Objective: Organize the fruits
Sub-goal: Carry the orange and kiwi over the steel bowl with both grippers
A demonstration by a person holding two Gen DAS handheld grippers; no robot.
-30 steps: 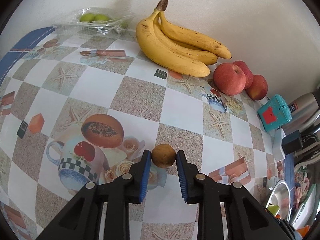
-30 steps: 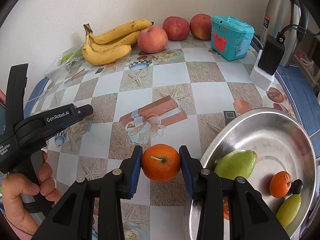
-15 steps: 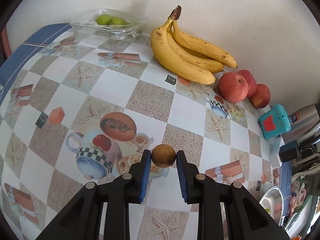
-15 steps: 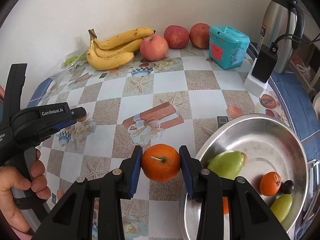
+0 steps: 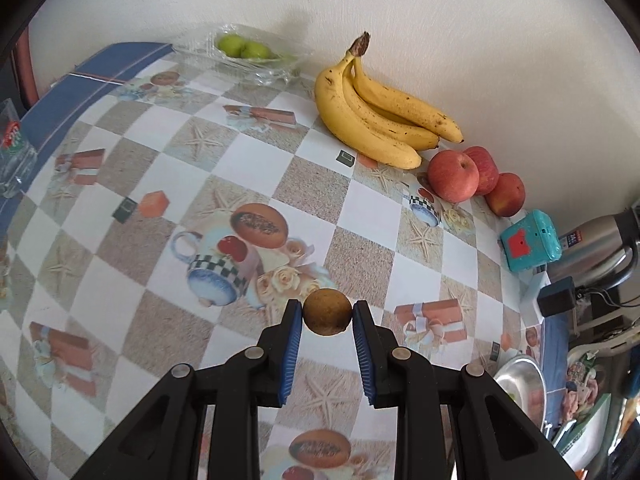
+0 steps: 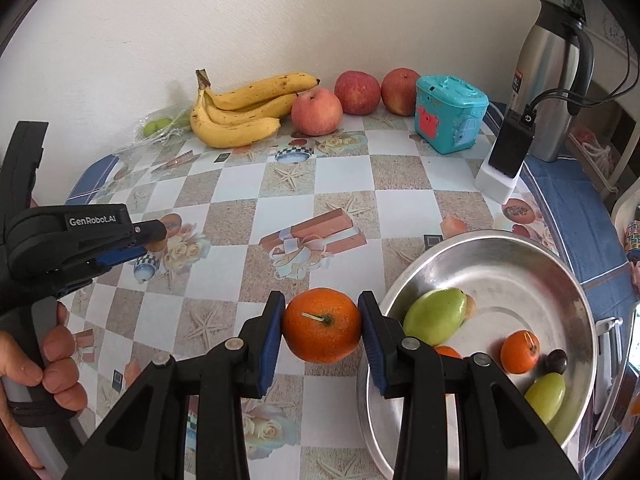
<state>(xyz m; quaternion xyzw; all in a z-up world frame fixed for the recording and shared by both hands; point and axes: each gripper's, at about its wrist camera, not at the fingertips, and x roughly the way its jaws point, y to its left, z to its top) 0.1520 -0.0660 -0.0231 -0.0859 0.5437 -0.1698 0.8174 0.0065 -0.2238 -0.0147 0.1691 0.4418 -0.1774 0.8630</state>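
Observation:
My left gripper (image 5: 327, 317) is shut on a small round brown fruit (image 5: 327, 312), held above the patterned tablecloth. In the right wrist view the left gripper (image 6: 154, 238) shows at the left, a hand around its handle. My right gripper (image 6: 322, 330) is shut on an orange (image 6: 322, 330), just left of a steel bowl (image 6: 520, 264). The bowl holds a green mango (image 6: 434, 316), a small orange (image 6: 519, 351), a dark grape-like fruit (image 6: 557, 361) and a green fruit (image 6: 545, 396). Bananas (image 6: 240, 116) and three red apples (image 6: 316, 112) lie along the back wall.
A teal toy box (image 6: 450, 114), a white block with a black charger (image 6: 506, 160) and a steel thermos (image 6: 554, 84) stand at the back right. A clear bag with green fruits (image 5: 242, 48) lies at the back left. A glass (image 5: 12, 152) stands at the table's left edge.
Both grippers have risen with their fruits still held, and the table looks farther away. The view of each has drawn back, with more of the bowl and table edges showing.

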